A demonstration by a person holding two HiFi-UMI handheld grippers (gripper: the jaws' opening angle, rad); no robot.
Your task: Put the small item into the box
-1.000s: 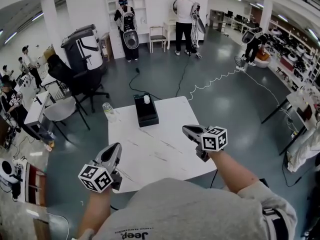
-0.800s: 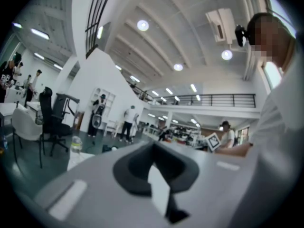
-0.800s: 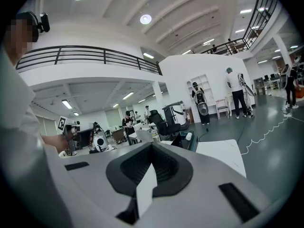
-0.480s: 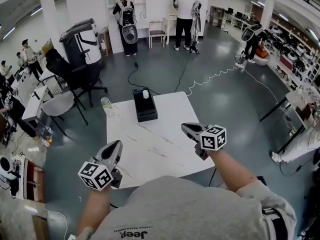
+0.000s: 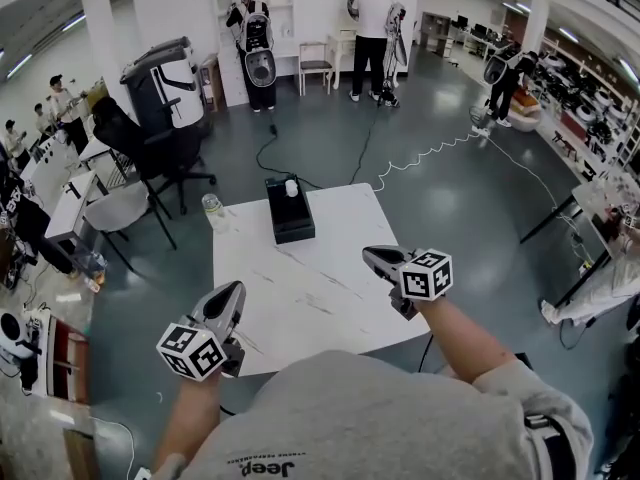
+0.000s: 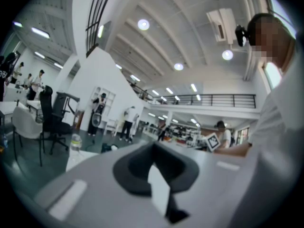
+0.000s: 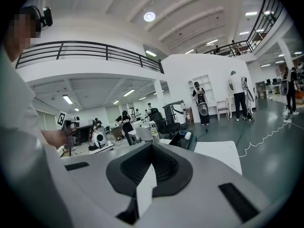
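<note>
A black box (image 5: 290, 215) stands at the far left part of the white table (image 5: 330, 268), with a small white item (image 5: 291, 188) on top of it. My left gripper (image 5: 231, 294) hovers over the table's near left corner, jaws shut and empty. My right gripper (image 5: 373, 258) is held over the near right side, also shut with nothing in it. Both are well short of the box. In the right gripper view the box (image 7: 183, 139) and the white item (image 7: 188, 136) show just past my right gripper (image 7: 151, 148). The left gripper view shows my left gripper (image 6: 154, 148) tilted upward.
A clear water bottle (image 5: 212, 213) stands at the table's far left corner. Black office chairs (image 5: 150, 153) and a white chair (image 5: 118, 218) sit left of the table. Cables (image 5: 420, 158) lie on the floor beyond. Several people stand further back.
The head view shifted slightly a second ago, so the table sits a little higher in the frame. Both grippers have kept their places and stayed shut.
</note>
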